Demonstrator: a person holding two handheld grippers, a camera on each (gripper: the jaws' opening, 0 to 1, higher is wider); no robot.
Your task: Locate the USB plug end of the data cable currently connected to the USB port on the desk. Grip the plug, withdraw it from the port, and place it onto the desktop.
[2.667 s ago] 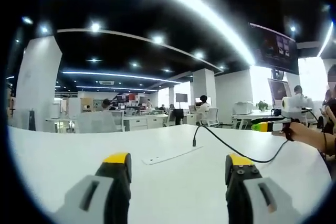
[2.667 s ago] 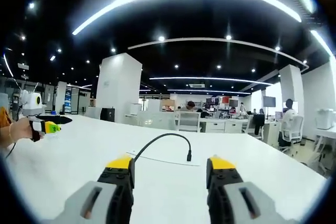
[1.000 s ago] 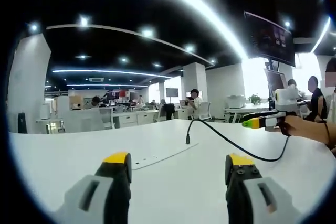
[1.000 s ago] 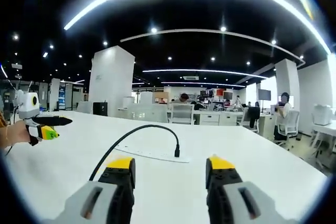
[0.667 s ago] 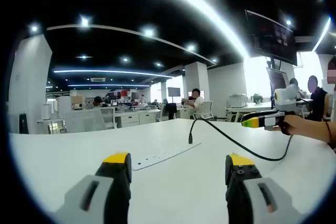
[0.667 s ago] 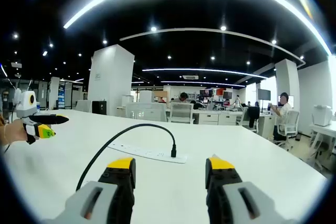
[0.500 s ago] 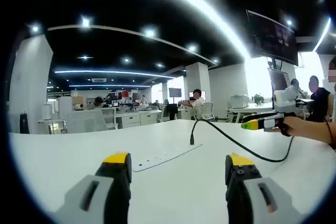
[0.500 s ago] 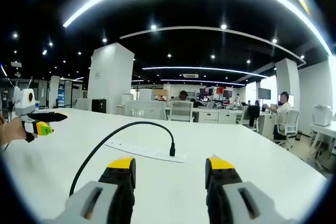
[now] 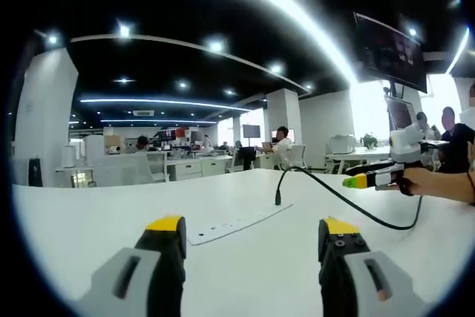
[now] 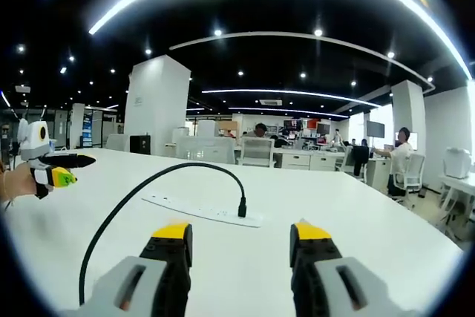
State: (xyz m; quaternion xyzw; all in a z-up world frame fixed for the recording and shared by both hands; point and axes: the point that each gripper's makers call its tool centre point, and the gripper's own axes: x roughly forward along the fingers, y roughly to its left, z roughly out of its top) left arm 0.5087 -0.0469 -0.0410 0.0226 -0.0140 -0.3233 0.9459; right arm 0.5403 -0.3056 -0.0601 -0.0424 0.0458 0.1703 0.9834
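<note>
Level above the desk (image 10: 386,243), both the left gripper (image 9: 254,231) and right gripper (image 10: 240,235) gape wide, empty.

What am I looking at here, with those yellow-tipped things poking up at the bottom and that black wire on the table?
These are two pictures from cameras mounted on hand-held tools, one in each of a person's hands. Each tool ends in a claw with two yellow-tipped jaws, and each camera looks forward along its own jaws.

In the left gripper view, the left claw stands open, holding nothing. At the right edge you see the person's hand with the other tool.

In the right gripper view, the right claw is also open and empty.

Both look across a white desk in a big office. A flat white port strip lies on it, and a black cable arches over so that its plug stands in the strip. Nothing is gripped yet.
</note>
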